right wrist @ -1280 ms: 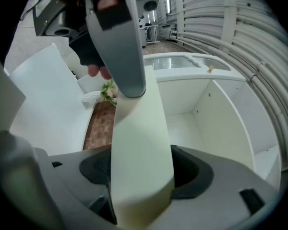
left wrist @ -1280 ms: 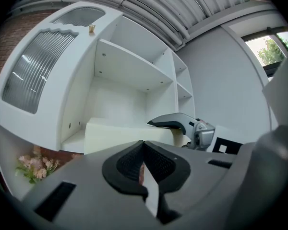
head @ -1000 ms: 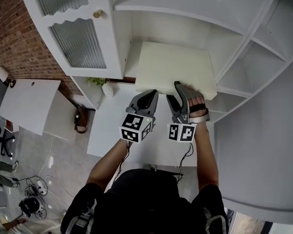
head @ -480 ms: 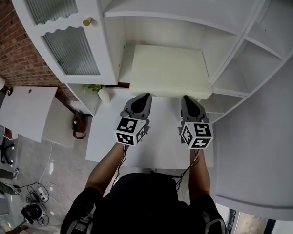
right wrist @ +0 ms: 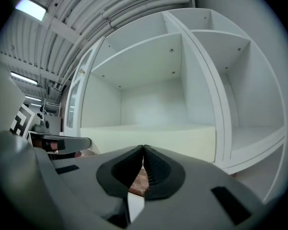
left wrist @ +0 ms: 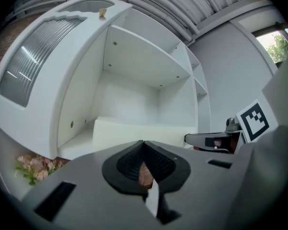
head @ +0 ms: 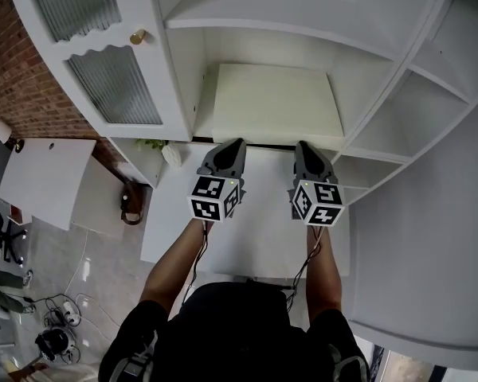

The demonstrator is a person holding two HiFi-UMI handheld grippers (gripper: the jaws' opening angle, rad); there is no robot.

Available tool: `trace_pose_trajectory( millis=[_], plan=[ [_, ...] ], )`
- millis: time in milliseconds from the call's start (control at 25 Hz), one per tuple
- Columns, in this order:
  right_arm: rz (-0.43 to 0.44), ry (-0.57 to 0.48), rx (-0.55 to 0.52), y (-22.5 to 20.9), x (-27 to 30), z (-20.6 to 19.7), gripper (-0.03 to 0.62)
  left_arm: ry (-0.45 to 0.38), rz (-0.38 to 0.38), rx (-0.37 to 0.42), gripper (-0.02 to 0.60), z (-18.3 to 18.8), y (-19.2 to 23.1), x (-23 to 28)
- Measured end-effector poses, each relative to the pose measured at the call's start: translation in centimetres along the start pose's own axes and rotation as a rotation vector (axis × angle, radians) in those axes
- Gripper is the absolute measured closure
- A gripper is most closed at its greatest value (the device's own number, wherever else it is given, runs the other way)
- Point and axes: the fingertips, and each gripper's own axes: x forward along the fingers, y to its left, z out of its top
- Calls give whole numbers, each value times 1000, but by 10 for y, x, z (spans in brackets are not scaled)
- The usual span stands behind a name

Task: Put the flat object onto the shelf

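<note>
Both your left gripper (head: pixel 237 143) and right gripper (head: pixel 301 145) show jaws pressed together, empty, the right's just closed, at the flat object's (head: pixel 275 106) near edge, likely to push it deeper in.

head: overhead, down | gripper views: level, close | shared: shelf (head: pixel 303 18)

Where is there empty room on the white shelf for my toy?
The board above the cream slab is bare; so are the side cubbies on the right. The slab fills nearly all its own shelf, with the left gripper and right gripper crowding its front.
</note>
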Motion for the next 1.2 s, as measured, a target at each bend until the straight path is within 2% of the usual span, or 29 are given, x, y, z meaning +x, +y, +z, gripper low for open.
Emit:
trace_pose_trajectory(
  millis=[280,680,960,1200],
  plan=[
    [33,-10,9,4,14,0,568,4,34,-19,572,-2,16,14],
    [31,-22,-20,10,9,0,566,-4,29,-29,572,0,16,8],
    [21,-59,0,27,-37,3,566,-55,57,35,572,9,3,-48],
    [28,-62,-4,69,-91,-16,566,-48,92,45,572,-16,-5,-118]
  ],
)
